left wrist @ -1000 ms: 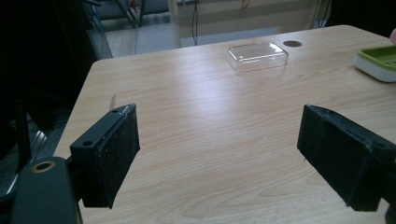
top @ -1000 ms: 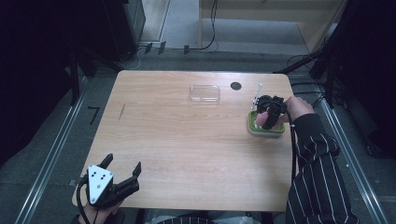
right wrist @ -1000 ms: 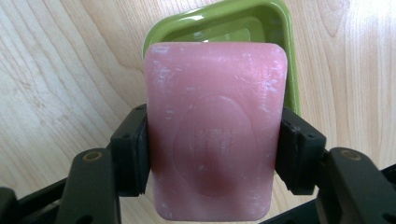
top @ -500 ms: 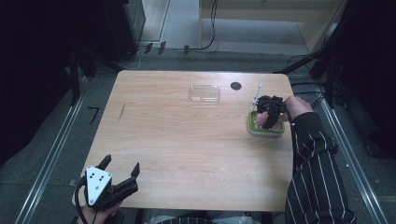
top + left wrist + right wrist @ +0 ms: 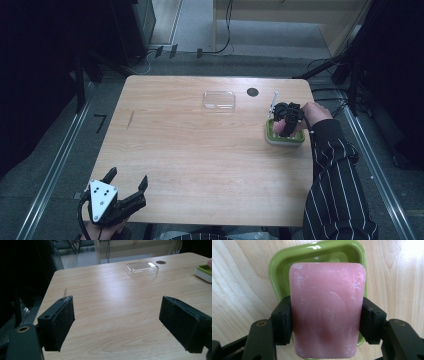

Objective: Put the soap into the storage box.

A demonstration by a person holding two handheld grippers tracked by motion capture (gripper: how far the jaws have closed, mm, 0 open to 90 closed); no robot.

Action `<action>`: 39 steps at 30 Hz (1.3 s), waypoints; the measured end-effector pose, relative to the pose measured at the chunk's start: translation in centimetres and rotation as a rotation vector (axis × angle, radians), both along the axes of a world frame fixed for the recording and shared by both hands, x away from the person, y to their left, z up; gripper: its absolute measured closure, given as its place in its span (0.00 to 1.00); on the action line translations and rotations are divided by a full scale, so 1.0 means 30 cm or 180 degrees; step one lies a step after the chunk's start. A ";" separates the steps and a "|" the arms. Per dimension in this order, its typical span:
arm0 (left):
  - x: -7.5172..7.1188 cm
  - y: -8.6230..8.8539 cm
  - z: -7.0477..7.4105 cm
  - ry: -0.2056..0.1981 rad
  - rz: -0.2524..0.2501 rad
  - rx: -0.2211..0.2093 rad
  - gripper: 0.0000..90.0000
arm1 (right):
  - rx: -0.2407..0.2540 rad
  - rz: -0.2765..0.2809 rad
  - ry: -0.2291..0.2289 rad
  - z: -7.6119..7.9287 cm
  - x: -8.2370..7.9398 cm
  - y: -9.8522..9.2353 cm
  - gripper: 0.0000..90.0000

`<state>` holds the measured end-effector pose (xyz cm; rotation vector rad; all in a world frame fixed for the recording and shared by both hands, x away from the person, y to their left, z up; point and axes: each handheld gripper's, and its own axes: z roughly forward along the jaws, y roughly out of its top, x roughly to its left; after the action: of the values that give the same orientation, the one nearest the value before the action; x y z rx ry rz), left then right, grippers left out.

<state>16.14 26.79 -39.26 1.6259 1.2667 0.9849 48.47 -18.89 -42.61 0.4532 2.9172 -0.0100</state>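
Right hand-held gripper [image 5: 325, 322] pinching pink soap bar [image 5: 327, 315] directly over green soap dish [image 5: 279, 267] at table [image 5: 200, 150] right edge. Left hand-held gripper [image 5: 127, 187] spread wide, near front-left corner. Clear lid [image 5: 219, 99] well apart.

The right gripper [image 5: 286, 124], on an arm in a striped sleeve [image 5: 334, 185], clamps from above near the table's [image 5: 200, 150] far right edge, while the left gripper [image 5: 127, 186] hangs wide-jawed off its near left corner.

Pink soap [image 5: 327, 312], green dish [image 5: 280, 267]
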 end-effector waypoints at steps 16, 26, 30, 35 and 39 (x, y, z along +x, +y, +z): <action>-0.008 0.006 0.000 0.0002 0.0030 -0.0009 0.15 | -0.0009 0.0051 0.0056 -0.045 0.029 -0.017 0.43; -0.008 0.006 0.000 -0.0002 0.0025 -0.0007 0.15 | -0.0049 0.0058 0.0053 -0.061 0.035 -0.015 0.43; -0.008 0.006 0.000 0.0002 0.0024 -0.0007 0.15 | -0.0088 0.0017 0.0039 -0.063 0.033 -0.013 0.43; -0.008 0.006 0.000 -0.0001 0.0029 -0.0009 0.15 | -0.0115 0.0026 0.0049 -0.069 0.036 -0.012 0.43; -0.008 0.006 0.000 0.0000 0.0025 -0.0006 0.15 | -0.0113 0.0019 0.0055 -0.071 0.036 -0.012 0.43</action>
<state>15.91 26.96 -39.24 1.6207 1.2745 0.9884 49.56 -19.24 -44.75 0.4409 2.9301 -0.0651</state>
